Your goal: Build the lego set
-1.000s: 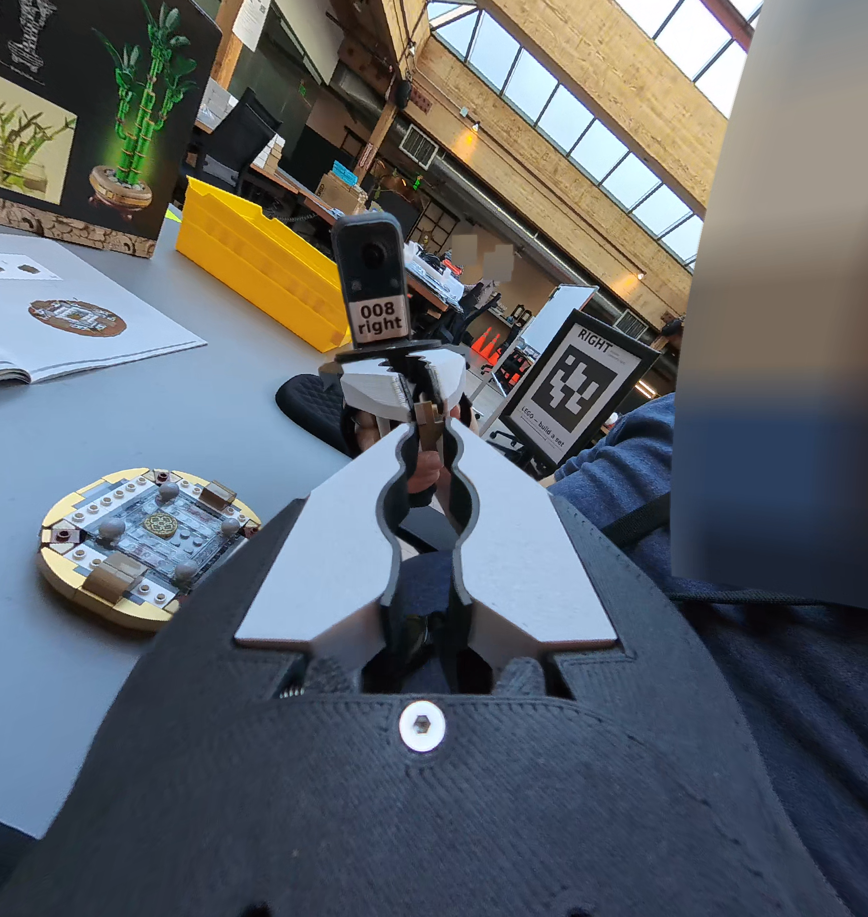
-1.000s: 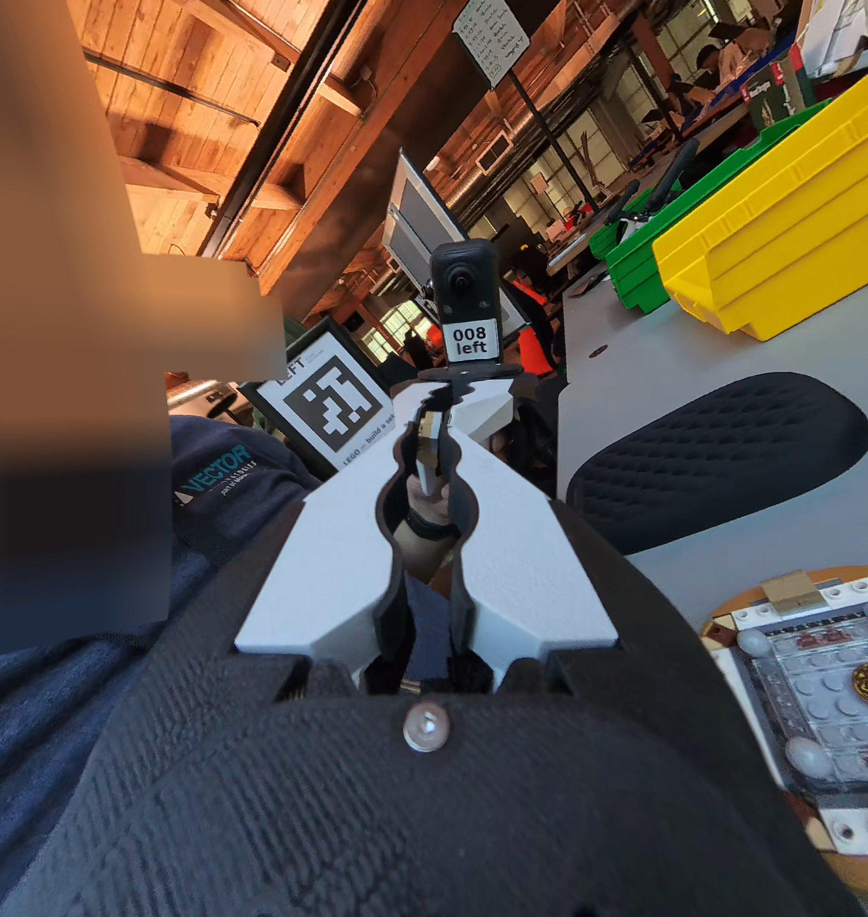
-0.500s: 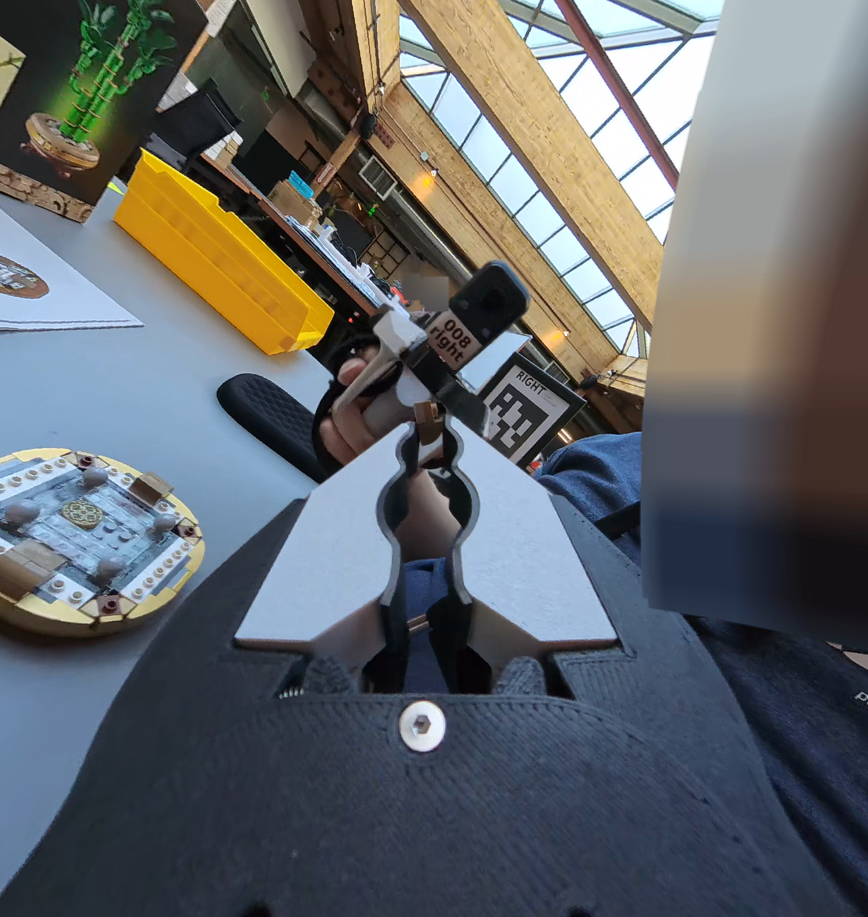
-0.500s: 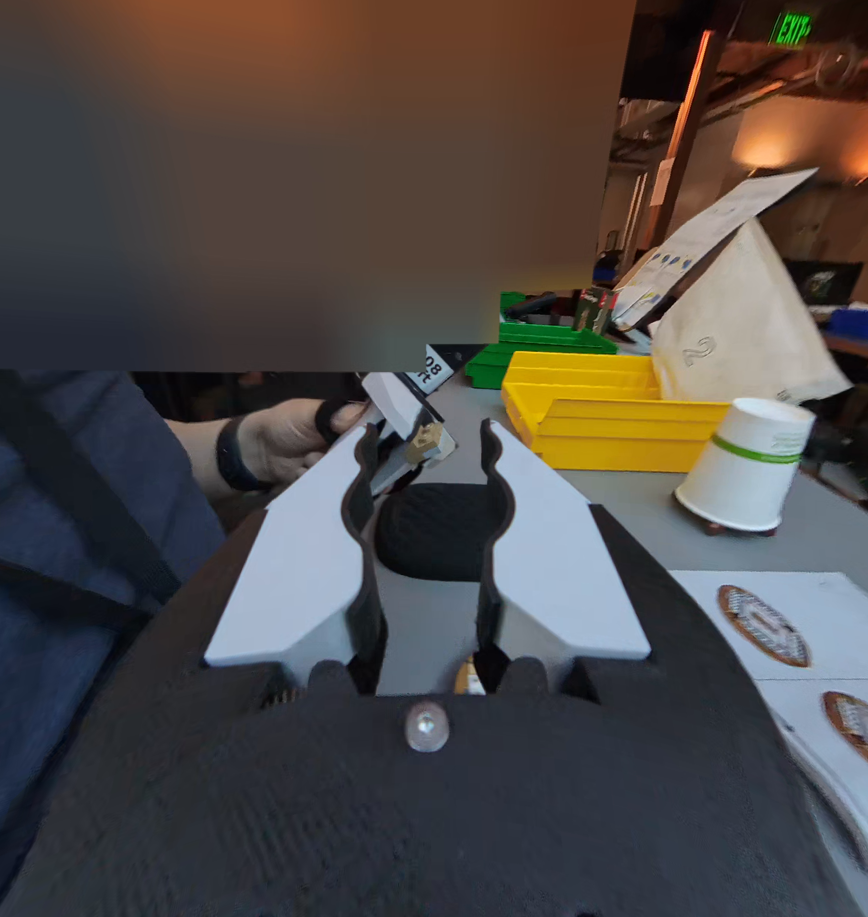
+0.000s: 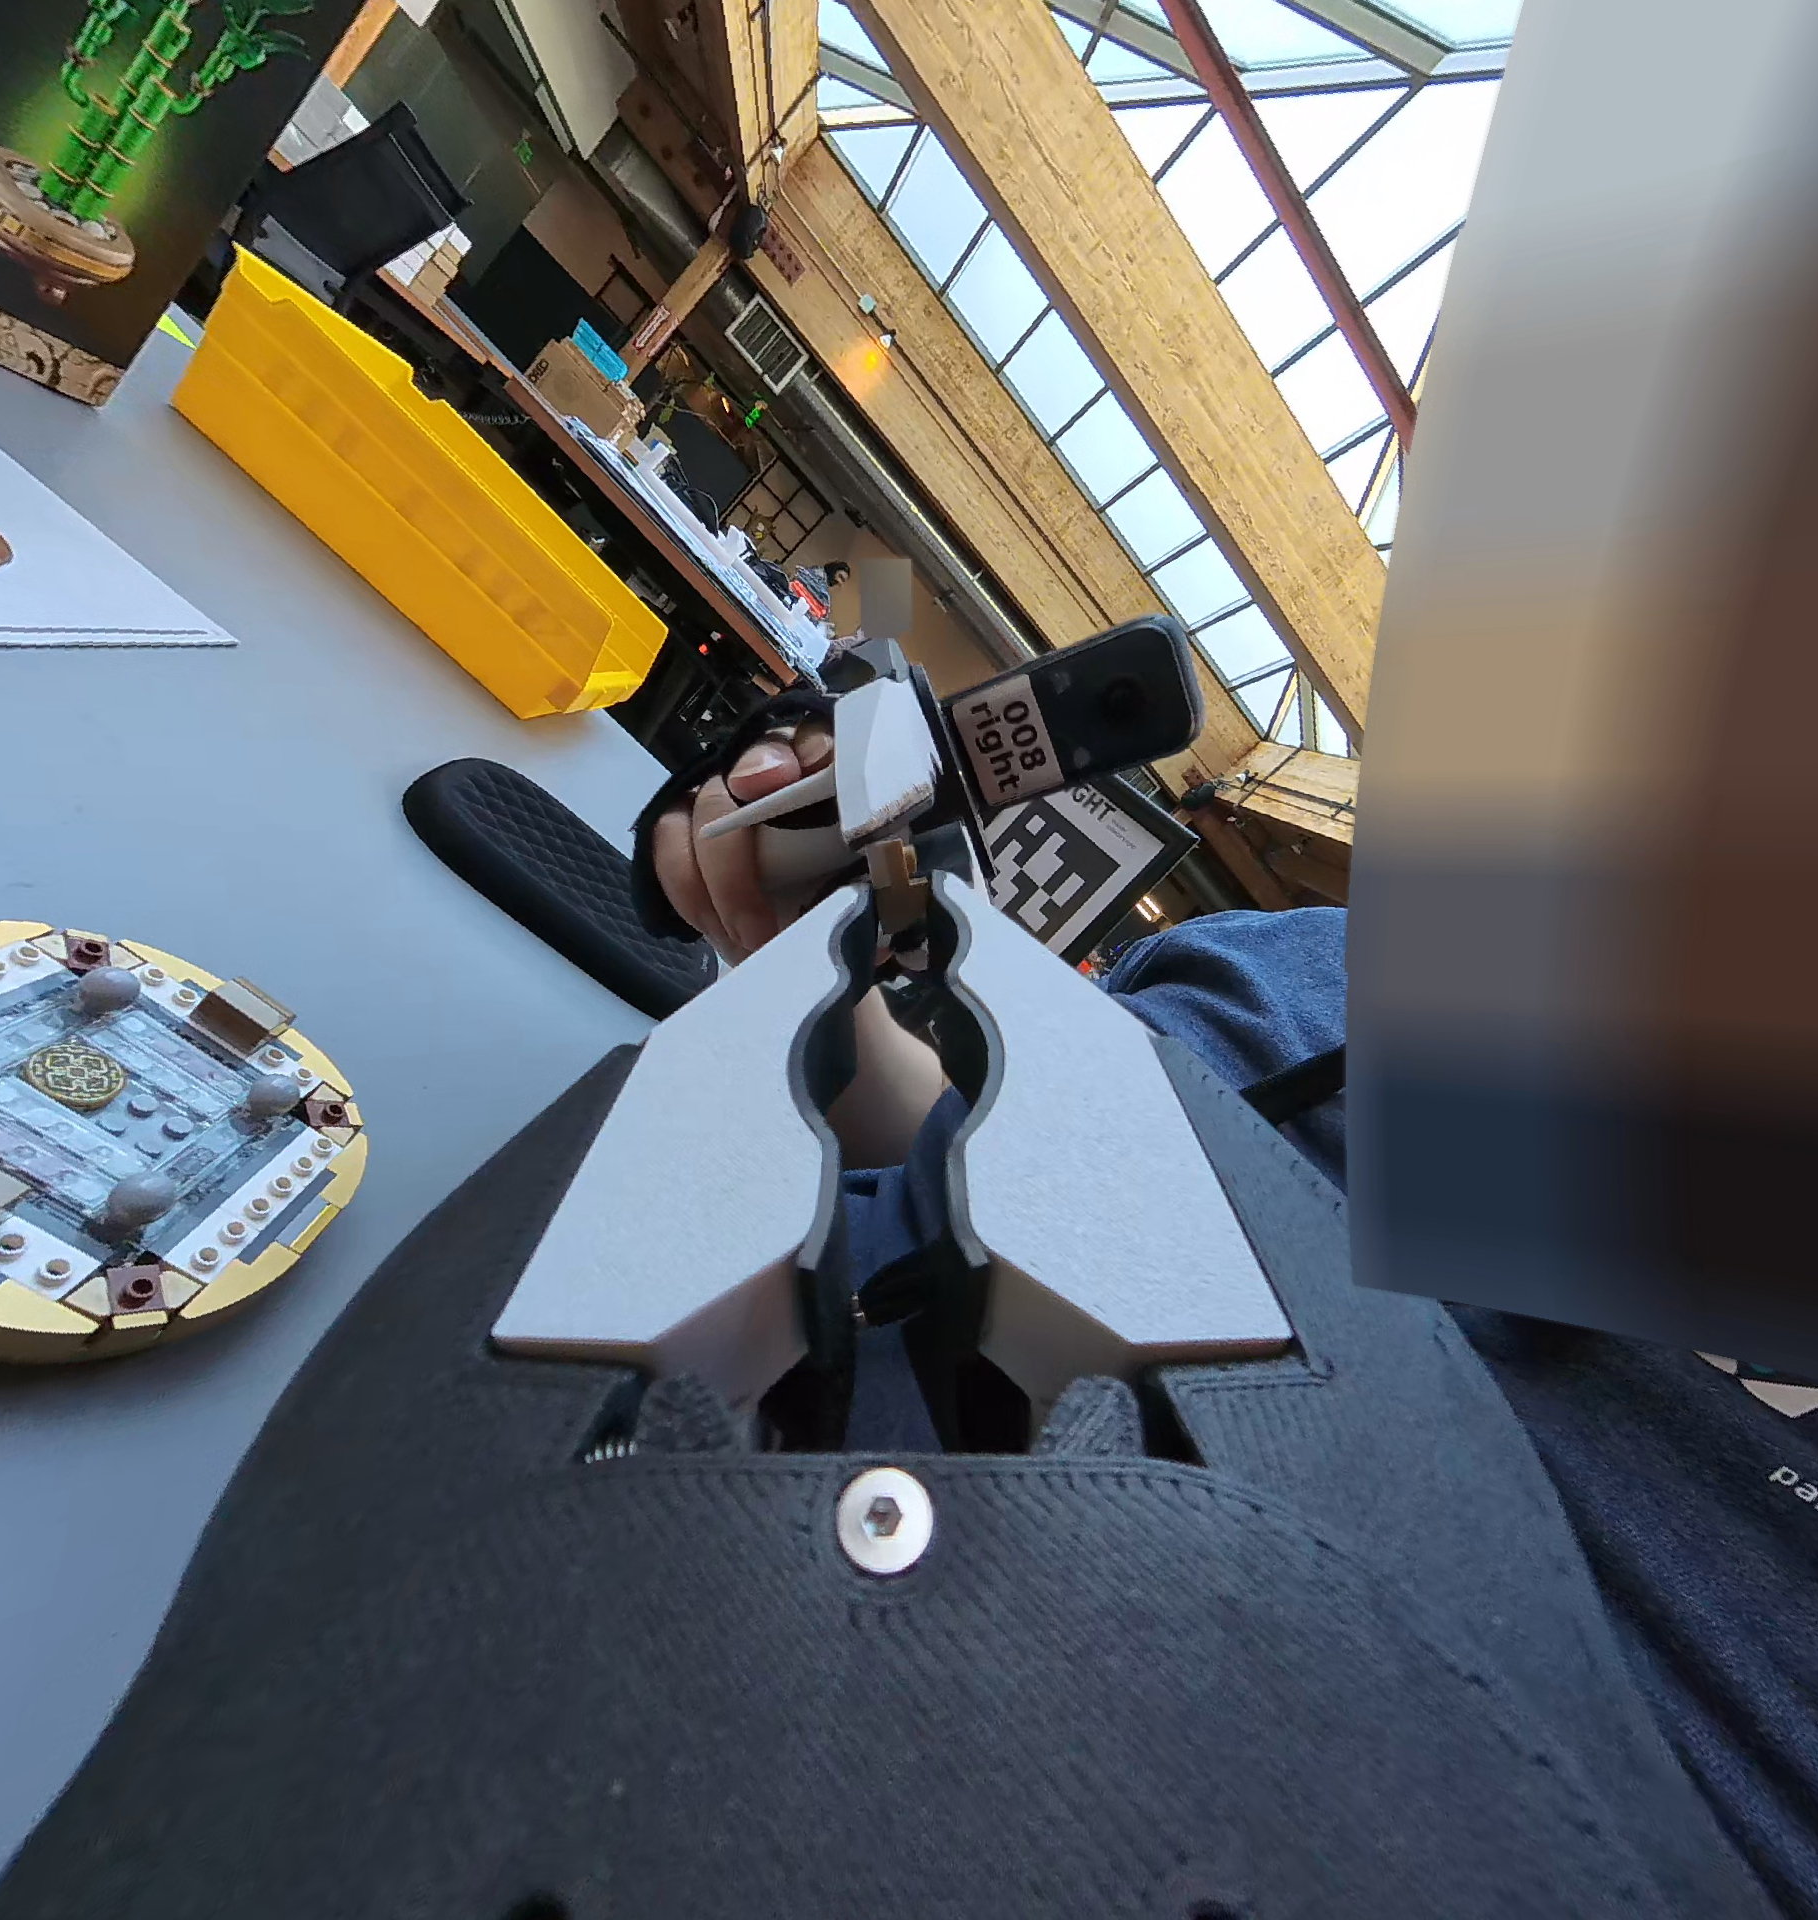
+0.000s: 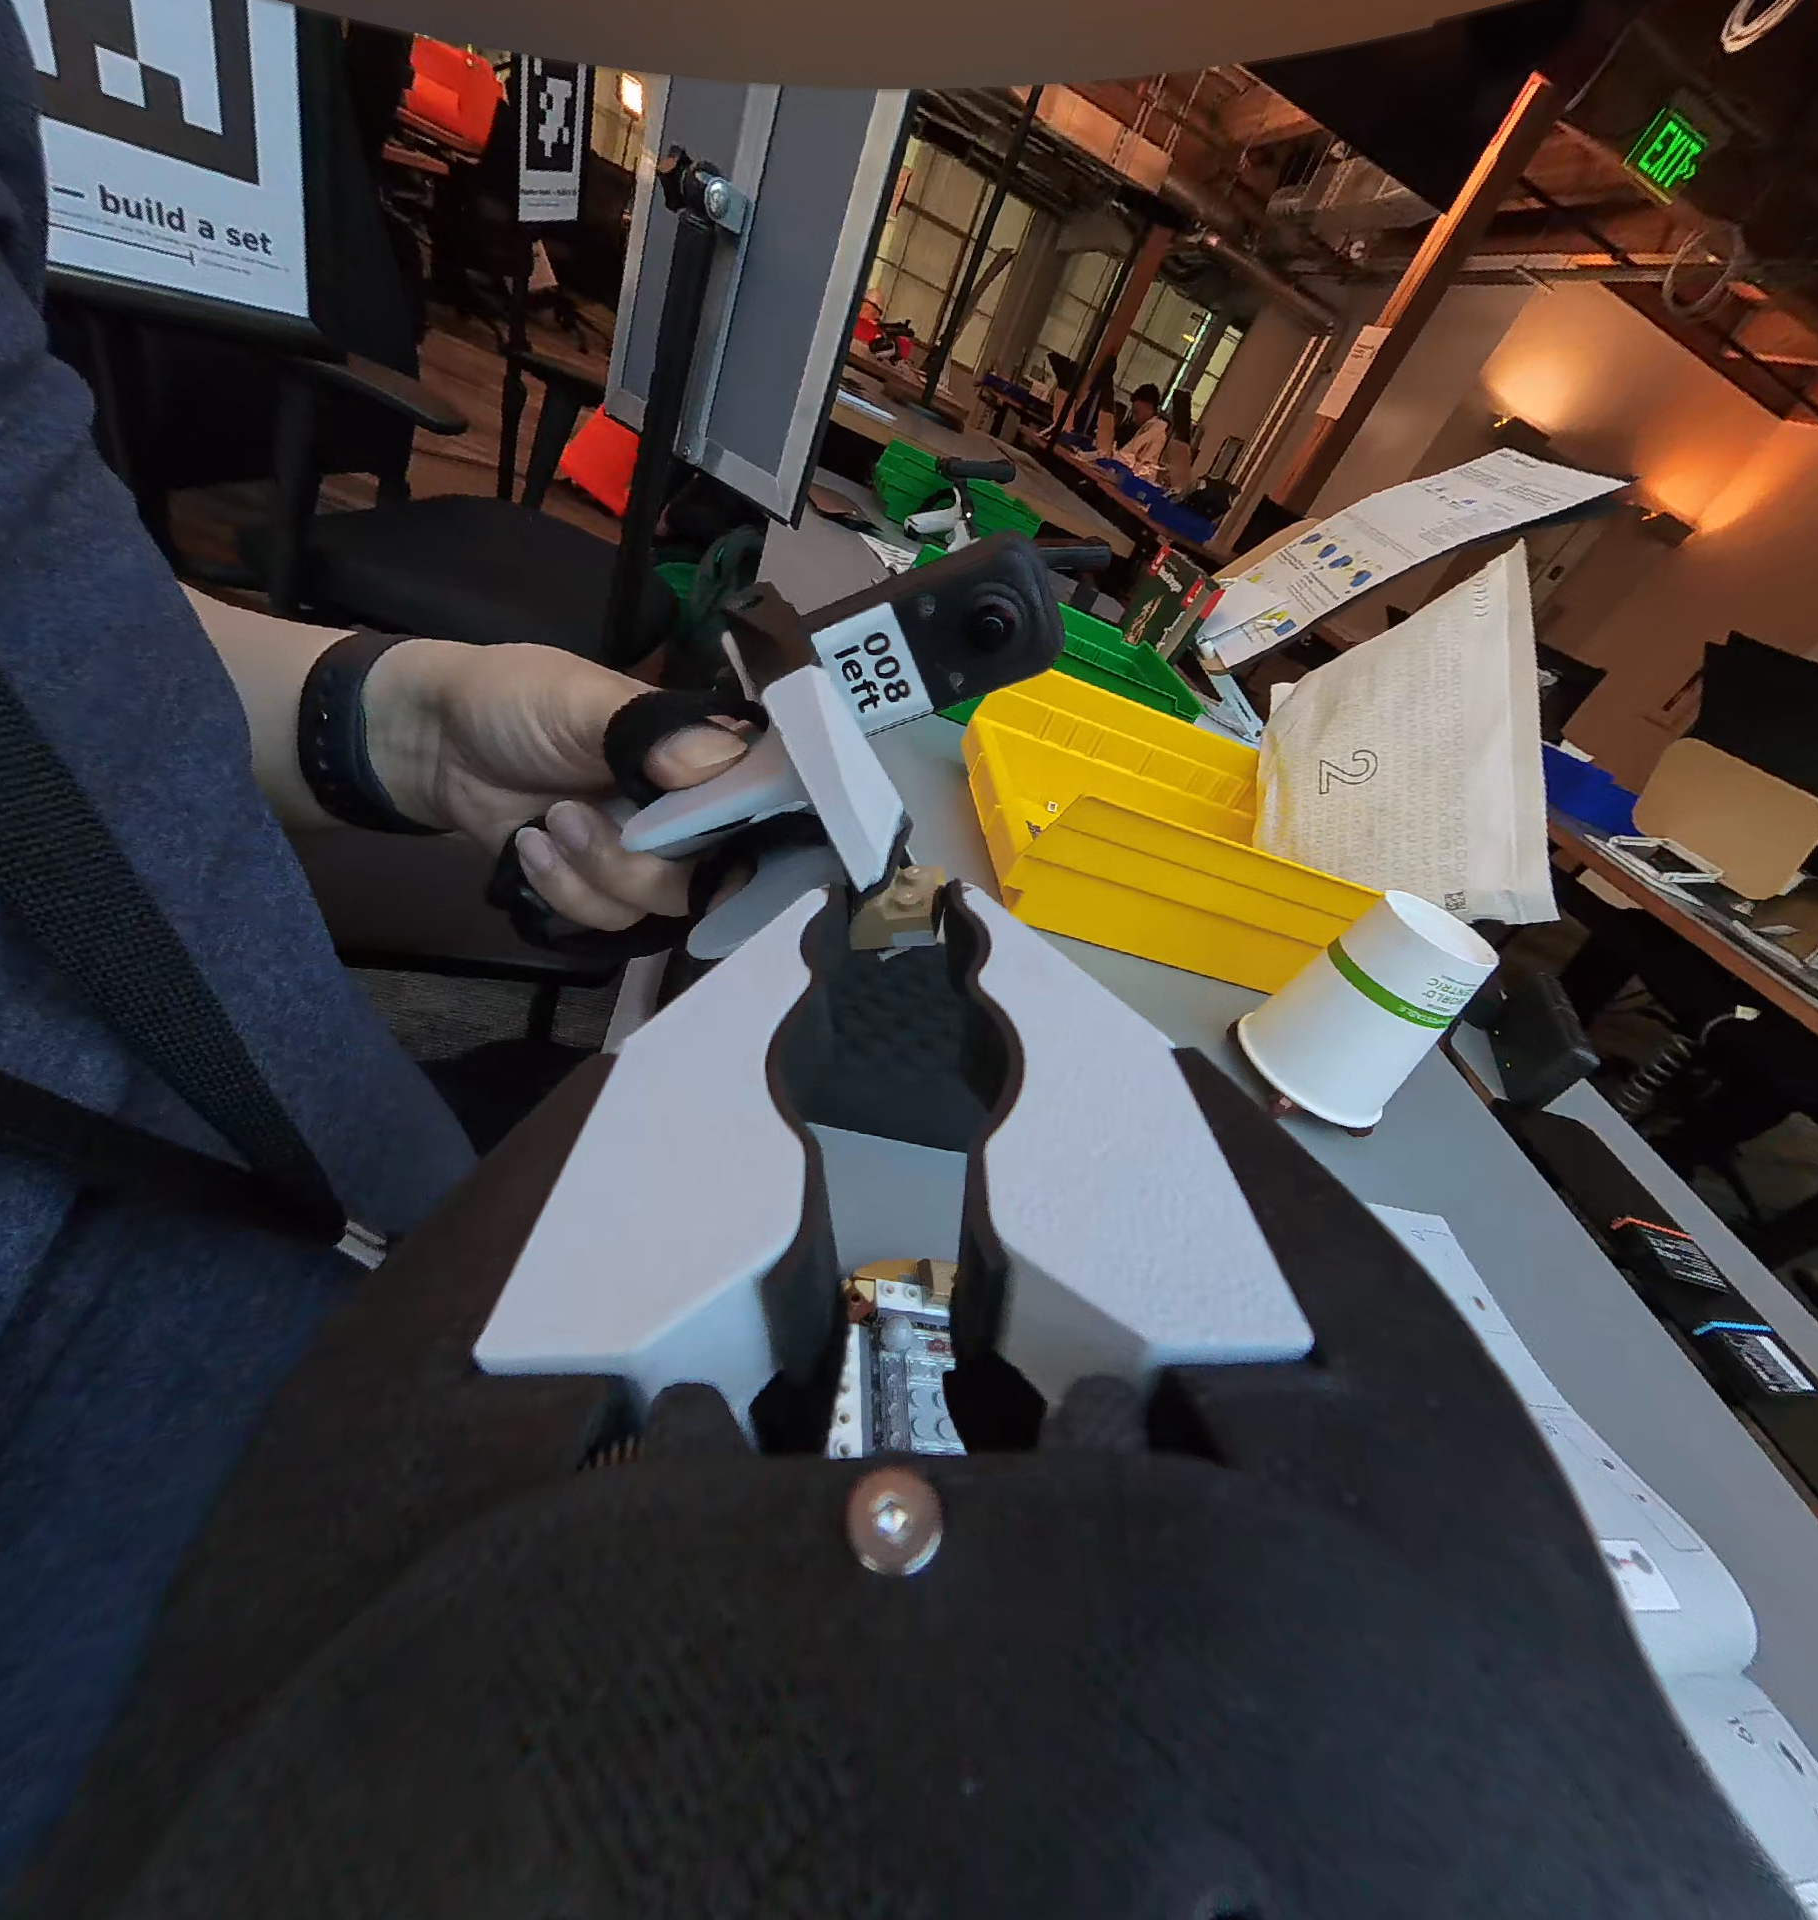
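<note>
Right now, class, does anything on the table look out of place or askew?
Yes: the white paper cup beside the yellow bin stands upside down and tilted, its rim propped on something small and brown.

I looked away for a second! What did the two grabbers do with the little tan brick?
The right gripper opened its jaws, let go of the small tan brick, turned and closed on it again from another side. The left gripper kept holding it. The round lego base stayed on the table.

Glossy plastic yellow bin [image 6: 1144, 831], matt paper cup [image 6: 1372, 1013], smooth grey table [image 5: 209, 790].
</note>
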A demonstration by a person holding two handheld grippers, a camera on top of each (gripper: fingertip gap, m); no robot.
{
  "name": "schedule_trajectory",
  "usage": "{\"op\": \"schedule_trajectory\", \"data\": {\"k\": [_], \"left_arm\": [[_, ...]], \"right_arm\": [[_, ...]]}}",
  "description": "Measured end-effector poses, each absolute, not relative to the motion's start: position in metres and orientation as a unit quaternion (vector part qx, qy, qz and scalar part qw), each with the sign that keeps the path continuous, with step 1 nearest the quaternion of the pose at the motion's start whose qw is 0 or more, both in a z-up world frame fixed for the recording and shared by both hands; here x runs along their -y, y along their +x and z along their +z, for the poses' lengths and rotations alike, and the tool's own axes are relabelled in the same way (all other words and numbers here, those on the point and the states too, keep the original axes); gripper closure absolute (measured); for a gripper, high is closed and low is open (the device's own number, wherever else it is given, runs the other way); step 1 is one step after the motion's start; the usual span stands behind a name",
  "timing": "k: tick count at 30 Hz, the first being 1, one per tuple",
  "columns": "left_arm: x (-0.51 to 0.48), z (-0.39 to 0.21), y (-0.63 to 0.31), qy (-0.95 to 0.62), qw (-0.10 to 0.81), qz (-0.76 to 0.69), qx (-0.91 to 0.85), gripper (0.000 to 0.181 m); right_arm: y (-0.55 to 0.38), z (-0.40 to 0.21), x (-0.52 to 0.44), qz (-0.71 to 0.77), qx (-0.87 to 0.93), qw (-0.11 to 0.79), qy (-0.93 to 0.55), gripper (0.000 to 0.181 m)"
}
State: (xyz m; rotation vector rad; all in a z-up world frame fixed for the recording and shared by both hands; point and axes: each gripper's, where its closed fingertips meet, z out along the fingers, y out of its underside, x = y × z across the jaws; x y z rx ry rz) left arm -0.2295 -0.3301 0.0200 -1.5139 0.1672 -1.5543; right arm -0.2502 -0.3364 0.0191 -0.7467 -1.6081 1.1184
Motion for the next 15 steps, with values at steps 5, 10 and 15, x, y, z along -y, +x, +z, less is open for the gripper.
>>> {"op": "schedule_trajectory", "data": {"k": [5, 10, 15], "left_arm": [[0.329, 0.021, -0.229, -0.612, 0.462, -0.639, -0.061, 0.174], [0.329, 0.018, -0.229, -0.616, 0.460, -0.637, -0.059, 0.174], [0.333, 0.018, -0.226, -0.625, 0.480, -0.610, -0.089, 0.174]], "right_arm": [[-0.249, 0.020, 0.335, 0.455, 0.658, 0.516, -0.306, 0.165], [-0.246, 0.019, 0.335, 0.426, 0.663, 0.546, -0.286, 0.165], [-0.236, 0.025, 0.341, 0.447, 0.658, 0.544, -0.266, 0.165]]}}
